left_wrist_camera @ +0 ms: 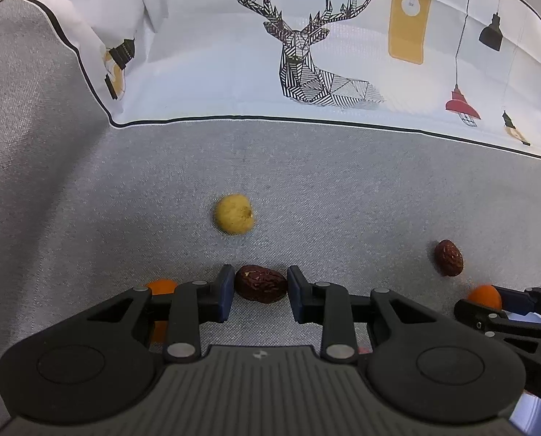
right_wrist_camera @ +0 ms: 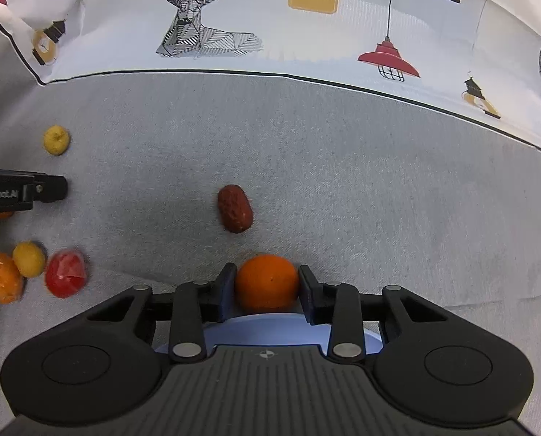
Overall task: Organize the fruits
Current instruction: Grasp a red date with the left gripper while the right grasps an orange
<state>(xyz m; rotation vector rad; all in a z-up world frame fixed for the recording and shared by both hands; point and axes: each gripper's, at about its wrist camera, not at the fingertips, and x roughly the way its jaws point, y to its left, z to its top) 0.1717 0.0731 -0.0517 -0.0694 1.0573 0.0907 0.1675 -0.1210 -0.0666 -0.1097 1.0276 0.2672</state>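
A grey cloth covers the tabletop [left_wrist_camera: 88,200]. Between the left jaws lies a wrinkled brown date [left_wrist_camera: 260,284]; ahead of them a yellow fruit [left_wrist_camera: 233,213]. Ahead of the right jaws lies another date [right_wrist_camera: 235,209], and off to their left three small fruits: orange [right_wrist_camera: 1,278], yellow [right_wrist_camera: 28,258], red [right_wrist_camera: 66,273].

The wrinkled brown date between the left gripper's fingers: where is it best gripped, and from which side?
Grip the brown date at its two ends, coming from above, since the left gripper points steeply down. It lies flat on the grey cloth with its long axis running finger to finger, so the blue pads already flank its ends. Gripping across the narrower middle would probably hold better, but needs a wrist turn.
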